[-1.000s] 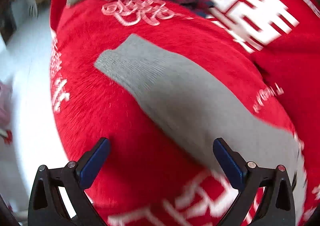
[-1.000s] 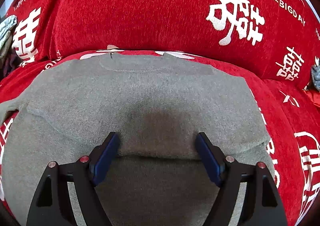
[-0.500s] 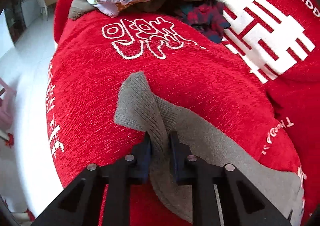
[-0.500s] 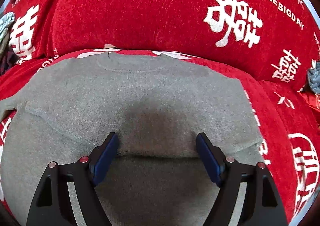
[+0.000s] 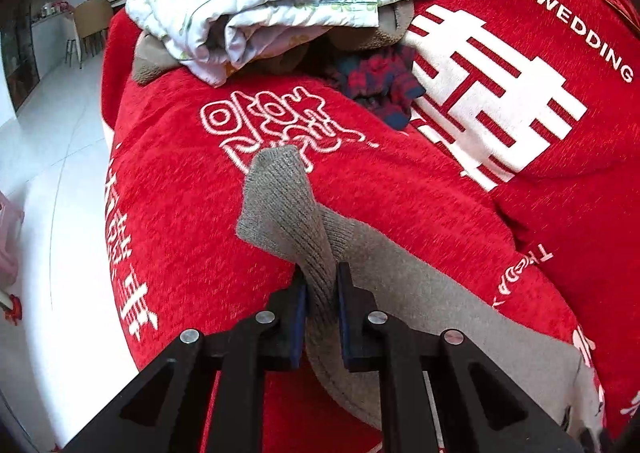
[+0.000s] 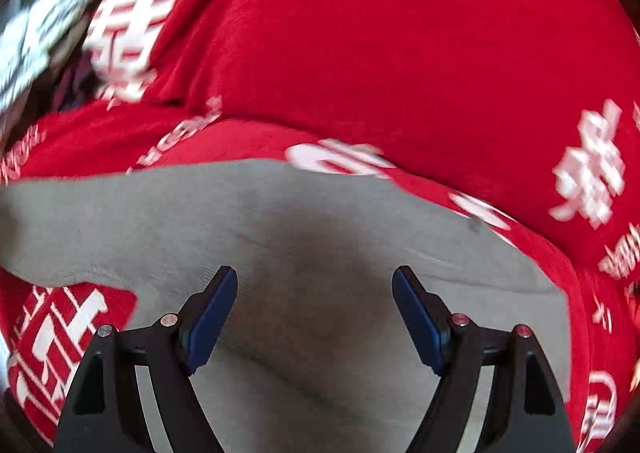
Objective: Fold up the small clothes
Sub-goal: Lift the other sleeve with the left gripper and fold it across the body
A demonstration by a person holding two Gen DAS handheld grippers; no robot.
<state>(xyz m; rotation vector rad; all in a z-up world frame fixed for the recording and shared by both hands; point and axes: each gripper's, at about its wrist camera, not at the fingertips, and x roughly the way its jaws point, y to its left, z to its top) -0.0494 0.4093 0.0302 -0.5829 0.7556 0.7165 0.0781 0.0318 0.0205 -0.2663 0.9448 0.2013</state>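
Left gripper [image 5: 320,285]: two matte black fingers, angular, with triangular cut-outs through the lower links toward 7 and 5 o'clock; four round silver pivot screws in a shallow arc across the linkage; dark blue flat pads [image 5: 299,317] on the inner faces, rectangular, edges squared.

Right gripper [image 6: 314,309]: same black build; cut-out windows in the outer links at 7 and 5 o'clock; four pivot screws, here with a reddish tint on the heads; blue pads [image 6: 210,323] long and slab-like, slightly rounded at the tips, seated in black holders; no cables or markings visible on either unit.
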